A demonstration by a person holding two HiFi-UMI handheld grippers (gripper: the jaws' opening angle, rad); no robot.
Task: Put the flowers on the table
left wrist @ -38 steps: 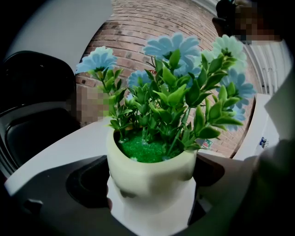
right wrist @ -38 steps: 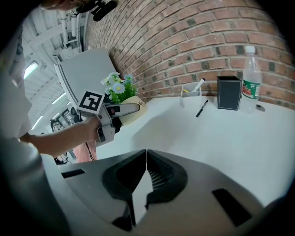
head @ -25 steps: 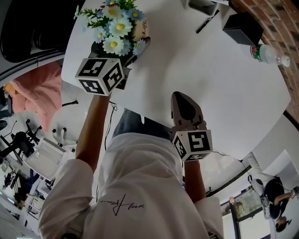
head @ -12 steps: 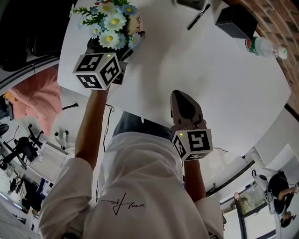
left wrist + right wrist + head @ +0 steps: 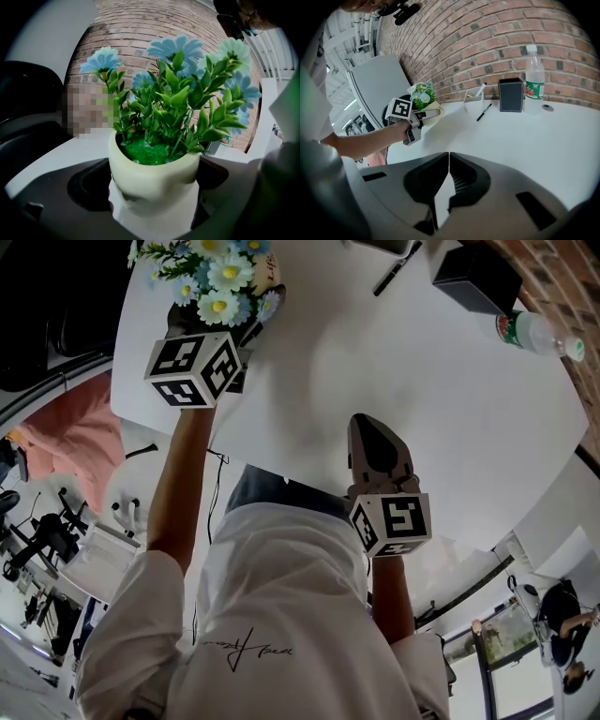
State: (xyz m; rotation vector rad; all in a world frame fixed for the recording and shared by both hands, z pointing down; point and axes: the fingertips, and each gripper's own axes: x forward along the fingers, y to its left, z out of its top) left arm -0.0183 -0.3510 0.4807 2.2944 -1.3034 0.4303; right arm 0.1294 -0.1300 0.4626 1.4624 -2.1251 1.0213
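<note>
Your left tongs (image 5: 242, 338) clamp the cream flower pot (image 5: 152, 180), its blue-and-white daisies (image 5: 217, 282) upright, at the tabletop's (image 5: 422, 399) 11 o'clock edge. Your right tongs (image 5: 449, 161) are pressed together, empty, near the 6 o'clock edge.

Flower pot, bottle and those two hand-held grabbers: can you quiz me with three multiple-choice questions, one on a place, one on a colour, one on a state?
1. Where does the water bottle stand?
A. On the floor
B. On the white table, beside the black box
C. On a chair

2. What colour is the flower pot held by the left gripper?
A. Cream
B. Red
C. Black

3. How are the right gripper's fingers?
A. Wide apart
B. Clamped on a pen
C. Together, nothing between them

Answers:
1 B: the right gripper view shows it next to the box.
2 A: its wall is pale cream in the left gripper view.
3 C: they meet in the right gripper view.
</note>
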